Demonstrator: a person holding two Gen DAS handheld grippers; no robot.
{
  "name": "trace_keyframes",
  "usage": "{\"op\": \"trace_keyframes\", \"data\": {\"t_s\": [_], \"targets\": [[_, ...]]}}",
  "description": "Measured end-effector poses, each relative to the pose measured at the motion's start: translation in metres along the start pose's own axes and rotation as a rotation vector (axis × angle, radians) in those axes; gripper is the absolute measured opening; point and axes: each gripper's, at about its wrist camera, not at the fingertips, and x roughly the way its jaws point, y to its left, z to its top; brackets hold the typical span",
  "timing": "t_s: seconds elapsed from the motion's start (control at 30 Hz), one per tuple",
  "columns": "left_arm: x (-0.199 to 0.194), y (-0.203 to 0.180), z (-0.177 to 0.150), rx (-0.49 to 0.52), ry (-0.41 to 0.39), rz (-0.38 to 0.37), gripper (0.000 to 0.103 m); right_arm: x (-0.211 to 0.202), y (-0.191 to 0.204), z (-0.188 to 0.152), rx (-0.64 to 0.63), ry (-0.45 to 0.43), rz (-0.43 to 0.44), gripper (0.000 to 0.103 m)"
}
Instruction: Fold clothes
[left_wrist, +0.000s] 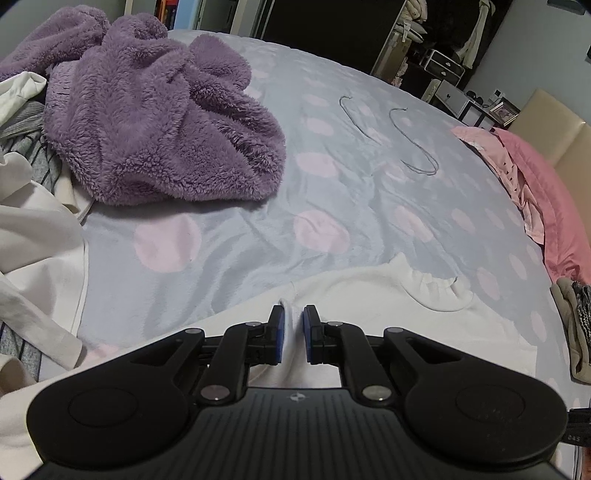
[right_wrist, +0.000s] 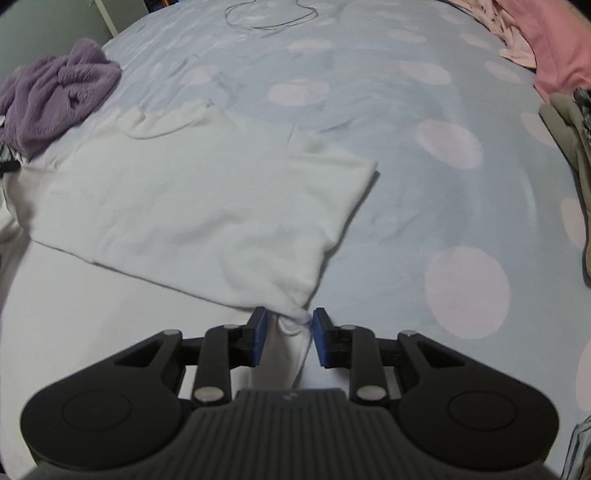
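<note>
A white top (right_wrist: 192, 199) lies spread on the grey bedspread with pink dots (right_wrist: 424, 110), its collar (right_wrist: 162, 123) at the far left. In the left wrist view the same white top (left_wrist: 369, 295) lies in front of me with its collar (left_wrist: 439, 291) to the right. My left gripper (left_wrist: 294, 321) is shut on a fold of the white top at its near edge. My right gripper (right_wrist: 288, 325) has a bunched corner of the white top between its blue pads (right_wrist: 321, 332), with the jaws a little apart around the cloth.
A purple fleece garment (left_wrist: 155, 110) is heaped at the left of the bed. White and striped clothes (left_wrist: 33, 221) lie at the far left. A thin cord (left_wrist: 399, 140) lies on the bedspread. Pink bedding (left_wrist: 546, 199) and a beige garment (right_wrist: 569, 155) line the right side.
</note>
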Motion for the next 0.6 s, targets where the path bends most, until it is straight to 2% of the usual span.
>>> {"op": "trace_keyframes", "data": {"t_s": [0.1, 0.27, 0.33, 0.37, 0.5, 0.6], "targets": [[0.002, 0.003, 0.002, 0.006, -0.001, 0.04, 0.008, 0.001, -0.003, 0.0, 0.022, 0.017, -0.06, 0.008], [0.018, 0.02, 0.004, 0.01, 0.037, 0.125, 0.011, -0.003, -0.003, 0.001, 0.044, 0.03, -0.054, 0.012], [0.02, 0.024, 0.003, 0.017, 0.044, 0.163, 0.013, -0.01, -0.002, -0.001, 0.058, 0.029, -0.068, 0.023], [0.019, 0.027, 0.002, 0.019, 0.041, 0.179, 0.015, -0.015, -0.002, -0.003, 0.064, 0.025, -0.074, 0.025], [-0.001, 0.038, -0.002, 0.017, 0.029, 0.187, 0.021, -0.035, -0.002, -0.01, 0.137, 0.029, -0.079, 0.04], [-0.021, 0.047, -0.006, 0.021, 0.024, 0.192, 0.023, -0.049, 0.001, -0.017, 0.177, 0.036, -0.085, 0.044]]}}
